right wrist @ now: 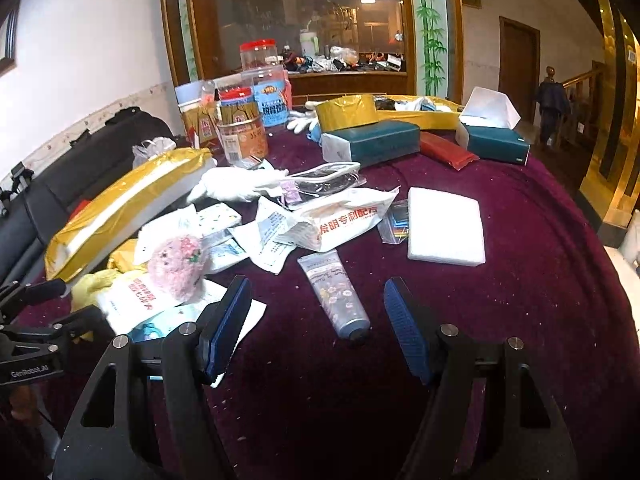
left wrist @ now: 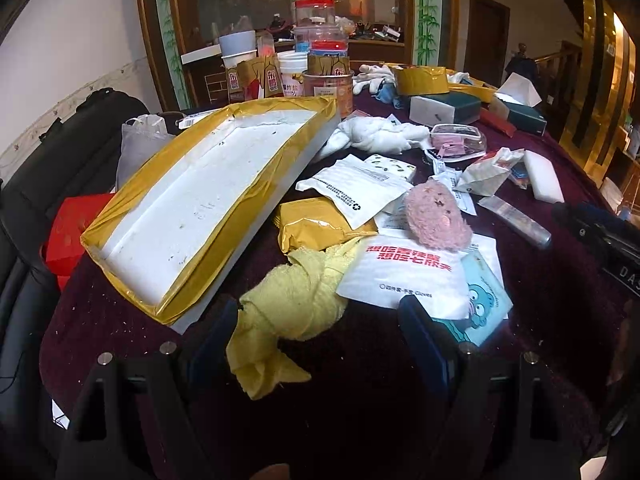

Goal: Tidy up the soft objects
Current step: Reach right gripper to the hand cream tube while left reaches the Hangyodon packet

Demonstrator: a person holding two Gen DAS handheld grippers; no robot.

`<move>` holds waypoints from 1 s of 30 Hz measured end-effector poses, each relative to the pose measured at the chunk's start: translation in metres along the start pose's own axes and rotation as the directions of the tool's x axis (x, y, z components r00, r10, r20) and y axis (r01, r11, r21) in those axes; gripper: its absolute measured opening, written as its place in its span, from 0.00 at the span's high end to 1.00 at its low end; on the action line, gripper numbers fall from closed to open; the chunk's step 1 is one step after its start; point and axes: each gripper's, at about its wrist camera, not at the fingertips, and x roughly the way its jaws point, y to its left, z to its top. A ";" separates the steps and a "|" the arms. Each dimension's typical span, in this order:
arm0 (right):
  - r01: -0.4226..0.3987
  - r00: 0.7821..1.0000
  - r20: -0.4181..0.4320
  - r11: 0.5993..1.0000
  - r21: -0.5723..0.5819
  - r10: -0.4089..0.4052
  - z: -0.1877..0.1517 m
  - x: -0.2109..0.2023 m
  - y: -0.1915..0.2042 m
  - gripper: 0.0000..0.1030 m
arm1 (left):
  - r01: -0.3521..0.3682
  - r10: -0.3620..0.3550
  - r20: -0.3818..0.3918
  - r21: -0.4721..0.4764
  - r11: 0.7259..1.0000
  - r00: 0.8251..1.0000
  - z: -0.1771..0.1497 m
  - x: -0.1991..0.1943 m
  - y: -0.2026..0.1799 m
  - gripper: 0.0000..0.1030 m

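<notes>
A yellow cloth lies crumpled on the maroon table, its lower end between the open fingers of my left gripper. A pink fuzzy toy rests on white packets just beyond; it also shows in the right wrist view. A white cloth lies further back. A white foam tray with gold tape sits tilted at the left. My right gripper is open and empty, with a hand cream tube lying between its fingers. A white sponge block lies to the right.
Jars and cups stand at the back. Teal tissue boxes and a gold-taped box sit at the far side. White packets litter the middle. A black bag and red box lie off the left edge.
</notes>
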 end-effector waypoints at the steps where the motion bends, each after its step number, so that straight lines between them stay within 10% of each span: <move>1: 0.008 1.000 -0.007 1.000 -0.004 -0.008 0.001 0.004 -0.001 0.33 | -0.002 0.002 -0.003 -0.001 1.000 1.000 0.000 0.002 0.000 0.20; 30: 0.050 0.949 -0.307 0.996 -0.076 -0.071 0.010 0.090 -0.008 0.26 | 0.078 -0.074 -0.089 0.037 0.996 0.993 0.007 0.017 0.005 0.20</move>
